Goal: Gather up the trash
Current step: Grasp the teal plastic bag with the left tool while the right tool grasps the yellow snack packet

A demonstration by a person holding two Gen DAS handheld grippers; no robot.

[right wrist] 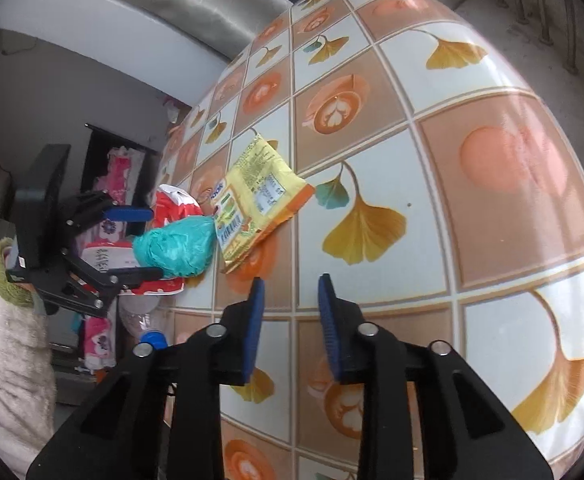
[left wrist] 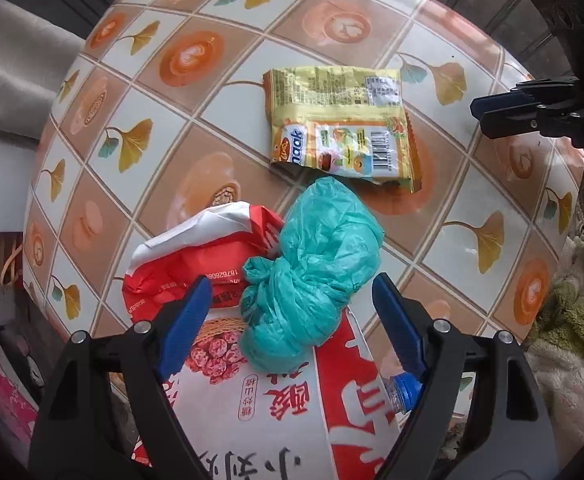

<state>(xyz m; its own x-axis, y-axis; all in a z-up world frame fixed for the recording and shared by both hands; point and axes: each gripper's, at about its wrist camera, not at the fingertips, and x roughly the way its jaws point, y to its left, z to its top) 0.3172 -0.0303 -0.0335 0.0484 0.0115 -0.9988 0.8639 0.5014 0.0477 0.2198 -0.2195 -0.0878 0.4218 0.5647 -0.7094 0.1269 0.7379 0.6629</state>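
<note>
Bench (left wrist: 251, 92) under a glossy cloth of ginkgo leaves and coffee cups, trash gathered toward its near edge. Largest there: a red-and-white printed bag (left wrist: 283, 412), overhanging that edge, crumpled at its far end; thin and floppy by the look, best pinched at a fold. On top of it, a knotted teal plastic bag (left wrist: 316, 264): soft, light, likely to squash and slip, so safest taken across the knot or the bunched middle. Just beyond, flat on the bench, a yellow snack wrapper (left wrist: 344, 120), empty-looking, stiff-crinkly, hard to lift except by a raised corner. At the bench edge, partly hidden below the big bag, a clear bottle with a blue cap (left wrist: 404, 390).

Left gripper (left wrist: 292, 316) pointing straight down, fingers spread wide on either side of the teal bag, not pressing it. Right gripper (right wrist: 290, 320) hovering over bare cloth, fingers partly apart, nothing between them.
</note>
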